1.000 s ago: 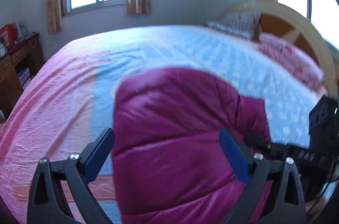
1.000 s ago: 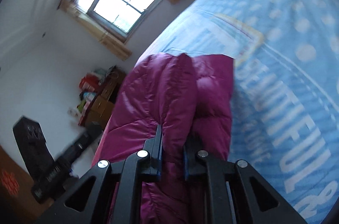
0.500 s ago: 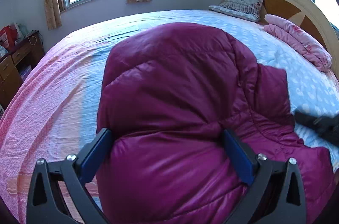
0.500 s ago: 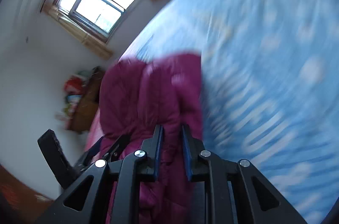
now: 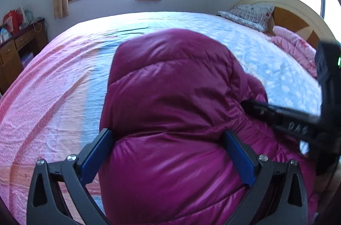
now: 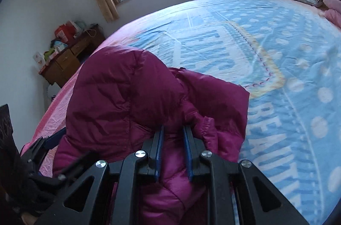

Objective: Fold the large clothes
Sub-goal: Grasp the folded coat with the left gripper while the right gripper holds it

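- On the bed (image 5: 64, 86), near its pink left side, lies the bulky magenta down jacket (image 5: 174, 110), heaped and partly folded over itself.
- Left gripper (image 5: 166, 152): jaws spread wide, the jacket's puffy bulk bulging between them.
- Right gripper (image 6: 173, 147): jaws pinching a fold of the jacket near its right edge.
- A patterned pillow (image 5: 247, 14) sits far right by the headboard (image 5: 298, 9).

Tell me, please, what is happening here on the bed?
A person with a gripper in each hand is folding a purple padded jacket on the bed. The right gripper is shut on a bunch of the jacket. The left gripper is wide open, its fingers on either side of the bulk.
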The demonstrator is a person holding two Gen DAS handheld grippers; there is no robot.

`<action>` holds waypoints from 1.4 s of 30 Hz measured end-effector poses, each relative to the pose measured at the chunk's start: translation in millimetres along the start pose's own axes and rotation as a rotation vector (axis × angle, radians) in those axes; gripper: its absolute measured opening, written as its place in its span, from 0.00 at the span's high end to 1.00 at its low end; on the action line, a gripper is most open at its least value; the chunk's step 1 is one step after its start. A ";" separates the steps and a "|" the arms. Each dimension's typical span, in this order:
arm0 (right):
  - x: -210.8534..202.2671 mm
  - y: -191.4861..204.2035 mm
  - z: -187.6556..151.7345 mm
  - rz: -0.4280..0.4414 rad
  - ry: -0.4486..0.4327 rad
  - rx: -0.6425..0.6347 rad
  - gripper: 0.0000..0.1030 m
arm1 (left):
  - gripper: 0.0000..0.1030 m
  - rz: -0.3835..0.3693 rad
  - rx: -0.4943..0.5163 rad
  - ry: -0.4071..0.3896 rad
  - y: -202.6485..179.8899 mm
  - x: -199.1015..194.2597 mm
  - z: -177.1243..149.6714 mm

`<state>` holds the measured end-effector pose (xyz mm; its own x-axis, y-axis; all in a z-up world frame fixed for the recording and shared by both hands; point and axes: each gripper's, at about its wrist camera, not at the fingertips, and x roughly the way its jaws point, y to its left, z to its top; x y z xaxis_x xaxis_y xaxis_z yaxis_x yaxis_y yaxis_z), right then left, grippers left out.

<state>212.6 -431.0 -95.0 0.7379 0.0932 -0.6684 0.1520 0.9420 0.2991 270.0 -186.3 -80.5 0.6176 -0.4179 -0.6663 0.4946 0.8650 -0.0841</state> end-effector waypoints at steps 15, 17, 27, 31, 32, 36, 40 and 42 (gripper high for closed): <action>1.7 -4.5 -9.1 -0.001 -0.012 0.000 0.82 | 0.00 0.032 -0.010 0.035 13.7 25.9 98.1; 0.8 -2.6 -9.0 0.003 -0.012 0.004 0.82 | 0.00 0.092 -0.012 0.108 13.1 61.2 100.5; -0.1 -0.7 -8.0 0.010 -0.012 0.010 0.82 | 0.00 0.022 -0.156 0.218 33.6 110.7 69.7; 0.2 1.0 -8.1 0.004 -0.011 0.007 0.82 | 0.00 0.080 -0.109 0.199 23.3 106.0 70.8; 0.0 1.8 -8.5 0.001 -0.012 0.005 0.82 | 0.00 0.093 -0.098 0.197 23.9 104.2 71.2; -1.3 2.7 -9.2 0.001 -0.016 0.005 0.82 | 0.00 0.101 -0.091 0.200 29.0 87.8 67.5; -1.6 1.0 -8.9 0.005 -0.018 0.012 0.82 | 0.00 0.043 -0.205 0.225 49.0 57.6 55.2; -1.5 0.6 -8.7 0.007 -0.018 0.014 0.82 | 0.00 0.039 -0.250 0.219 56.0 41.1 47.3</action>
<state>205.9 -427.8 -99.8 0.7507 0.0937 -0.6540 0.1559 0.9368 0.3132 352.0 -168.2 -77.6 0.4737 -0.3375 -0.8134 0.2910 0.9318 -0.2172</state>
